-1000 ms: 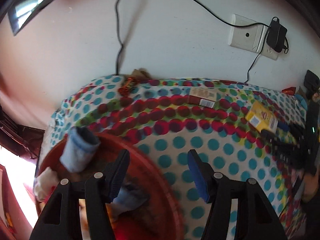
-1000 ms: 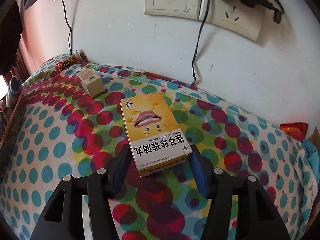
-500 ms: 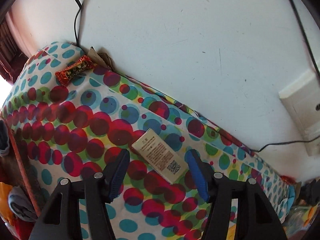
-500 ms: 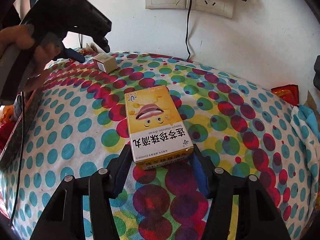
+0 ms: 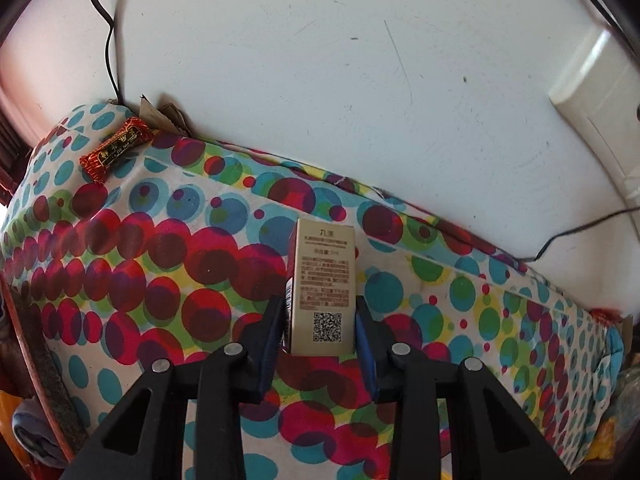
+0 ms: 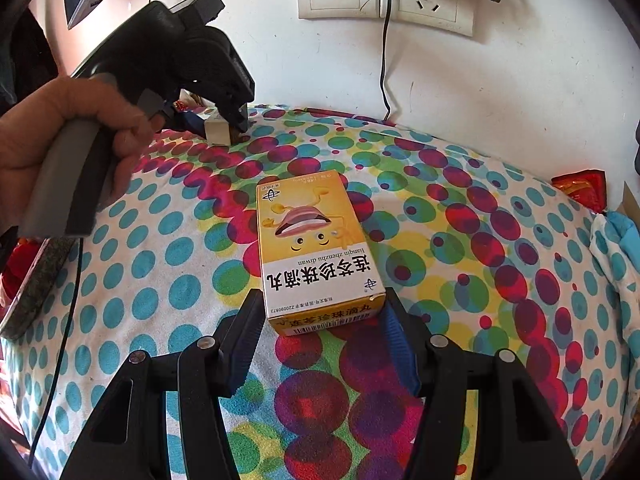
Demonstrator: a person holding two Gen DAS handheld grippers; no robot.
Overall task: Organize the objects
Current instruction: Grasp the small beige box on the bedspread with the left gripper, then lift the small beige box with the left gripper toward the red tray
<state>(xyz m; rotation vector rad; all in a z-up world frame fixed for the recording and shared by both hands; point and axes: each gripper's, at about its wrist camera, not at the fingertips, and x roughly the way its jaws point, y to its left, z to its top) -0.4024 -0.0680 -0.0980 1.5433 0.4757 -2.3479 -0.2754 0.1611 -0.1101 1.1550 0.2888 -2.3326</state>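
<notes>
A soft polka-dot cloth (image 5: 168,280) covers the table. The left gripper (image 5: 320,320) is clenched on a slim beige cardboard box (image 5: 323,284) near the back edge by the wall; half a second ago its jaws only straddled that box. The right gripper (image 6: 320,320) remains spread, pads flanking the near end of a glossy yellow medicine box (image 6: 316,248) lying flat mid-table. A red foil candy (image 5: 116,148) sits at the back left corner.

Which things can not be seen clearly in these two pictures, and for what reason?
- Small text on the tan box, left wrist view: too small to read.
- Right gripper around the yellow box, right wrist view: the box hides any contact, so the grip cannot be judged.
- Red wrapper, right wrist view: lies at the blurred rim; its print is unreadable.
- Red basin, left wrist view: cut off by the edge.
</notes>
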